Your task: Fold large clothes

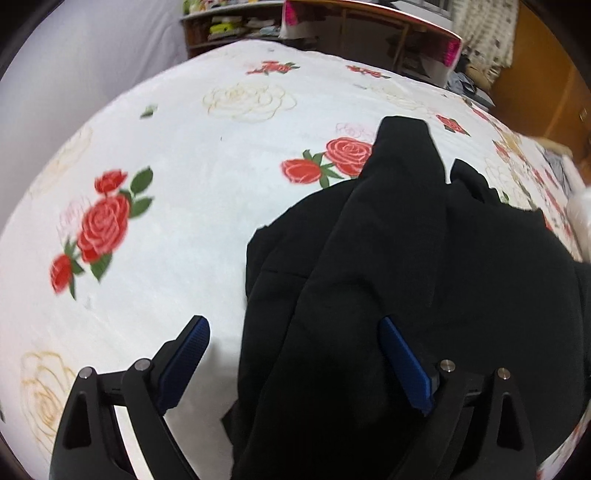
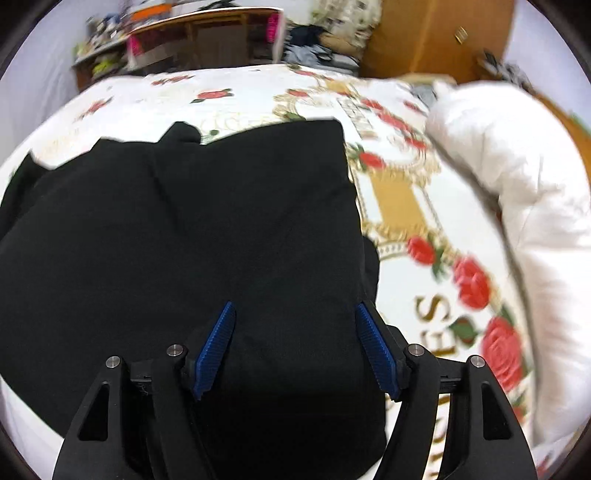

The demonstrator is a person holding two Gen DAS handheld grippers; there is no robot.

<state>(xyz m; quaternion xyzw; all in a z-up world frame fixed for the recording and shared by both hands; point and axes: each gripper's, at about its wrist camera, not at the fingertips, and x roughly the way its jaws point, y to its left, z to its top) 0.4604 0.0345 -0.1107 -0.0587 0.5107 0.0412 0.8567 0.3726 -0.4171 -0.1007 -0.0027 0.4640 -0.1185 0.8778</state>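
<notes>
Black garment [image 1: 424, 258] sprawled across the rose-printed bedspread [image 1: 177, 177], and it's only partly folded: a long panel lies doubled over the body, one narrow end poking up toward the far side of the bed, edges still ragged. Cloth looks matte, thick and soft, with a seam line just visible on its left flank in the left wrist view.

Left gripper [image 1: 295, 332] hangs above the garment's near left edge, jaws spread wide and nothing pinched; one blue ribbed pad [image 1: 184, 354] sits over bare bedspread, the other over black cloth. Right gripper [image 2: 295, 325] hovers over the near right part of the garment, jaws moderately apart, empty too, its right finger close to the garment's right border.

My read: we're between folds, both tools lining up on the near hem. Next move calls for each to drop onto an edge, pinch a full layer of this bulky fabric, and carry it evenly so the fold stays square.

Further out, a puffy white quilt [image 2: 517, 192] is bunched at the right of the bed, and cluttered wooden shelving [image 1: 236, 26] stands behind.
</notes>
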